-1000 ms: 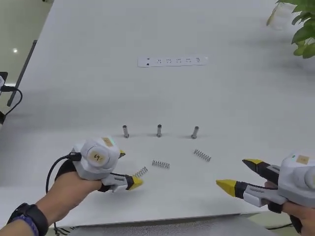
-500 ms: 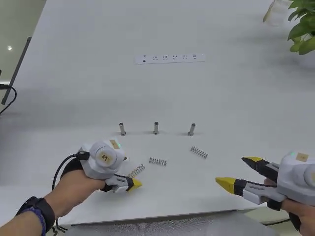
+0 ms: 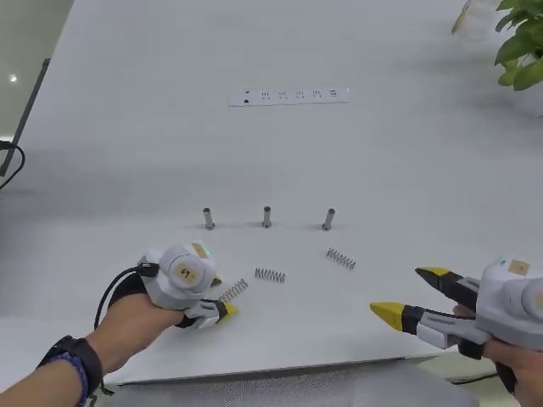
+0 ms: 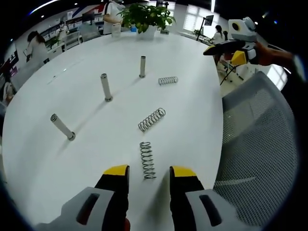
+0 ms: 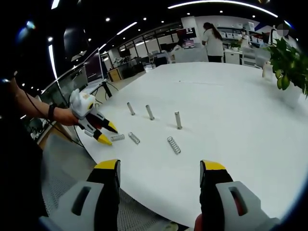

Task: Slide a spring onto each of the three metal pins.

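Three short metal pins stand upright in a row on the white table: left pin (image 3: 209,219), middle pin (image 3: 266,217), right pin (image 3: 328,220). Three springs lie flat in front of them: near spring (image 3: 233,290), middle spring (image 3: 270,275), right spring (image 3: 341,259). My left gripper (image 3: 219,297) is open and low over the table. In the left gripper view the near spring (image 4: 147,160) reaches in between the tips of the left gripper (image 4: 149,172). My right gripper (image 3: 410,292) is open and holds nothing, off the table's front edge at the right.
A white power strip (image 3: 288,96) lies far back on the table. A potted plant (image 3: 519,42) stands at the back right. A grey mesh chair (image 4: 260,144) sits by the table's near edge. People stand in the room behind.
My left gripper has dropped lower and closer to the near spring, whose end now lies between its jaws. The right gripper has barely moved. The head camera shifted slightly.
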Demonstrator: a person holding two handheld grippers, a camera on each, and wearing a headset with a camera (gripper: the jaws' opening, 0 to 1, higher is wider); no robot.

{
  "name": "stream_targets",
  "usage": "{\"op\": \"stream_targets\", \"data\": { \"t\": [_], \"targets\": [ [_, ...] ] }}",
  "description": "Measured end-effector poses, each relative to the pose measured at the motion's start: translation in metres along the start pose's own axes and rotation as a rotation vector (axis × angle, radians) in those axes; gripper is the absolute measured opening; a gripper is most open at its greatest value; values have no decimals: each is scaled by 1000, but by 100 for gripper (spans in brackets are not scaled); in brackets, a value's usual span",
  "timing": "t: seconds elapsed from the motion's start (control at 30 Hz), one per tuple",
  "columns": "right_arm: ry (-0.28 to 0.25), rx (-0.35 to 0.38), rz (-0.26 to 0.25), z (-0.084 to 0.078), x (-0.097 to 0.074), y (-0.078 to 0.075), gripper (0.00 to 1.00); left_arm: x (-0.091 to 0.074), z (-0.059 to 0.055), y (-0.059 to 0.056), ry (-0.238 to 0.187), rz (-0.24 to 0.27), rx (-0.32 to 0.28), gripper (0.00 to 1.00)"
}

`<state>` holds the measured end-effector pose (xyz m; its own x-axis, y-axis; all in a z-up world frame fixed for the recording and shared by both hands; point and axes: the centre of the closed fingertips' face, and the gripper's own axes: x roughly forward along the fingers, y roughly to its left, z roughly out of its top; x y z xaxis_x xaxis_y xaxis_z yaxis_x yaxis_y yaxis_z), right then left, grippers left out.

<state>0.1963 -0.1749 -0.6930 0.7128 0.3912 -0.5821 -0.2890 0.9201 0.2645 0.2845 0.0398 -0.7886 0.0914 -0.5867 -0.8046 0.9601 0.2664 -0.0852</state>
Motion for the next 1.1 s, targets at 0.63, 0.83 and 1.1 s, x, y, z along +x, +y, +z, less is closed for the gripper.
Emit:
{"op": "stream_targets", "data": {
  "t": [0.63,0.83,1.1],
  "targets": [
    [5,2,-1,-1,-1,-1,66,7,-2,1,24,23,11,3],
    [7,2,6,-3,1,1,66,7,-2,1,28,27,-4,3],
    [18,1,28,-6,5,7,65,1,-2,-1,25,17,-28,2]
  ]
}}
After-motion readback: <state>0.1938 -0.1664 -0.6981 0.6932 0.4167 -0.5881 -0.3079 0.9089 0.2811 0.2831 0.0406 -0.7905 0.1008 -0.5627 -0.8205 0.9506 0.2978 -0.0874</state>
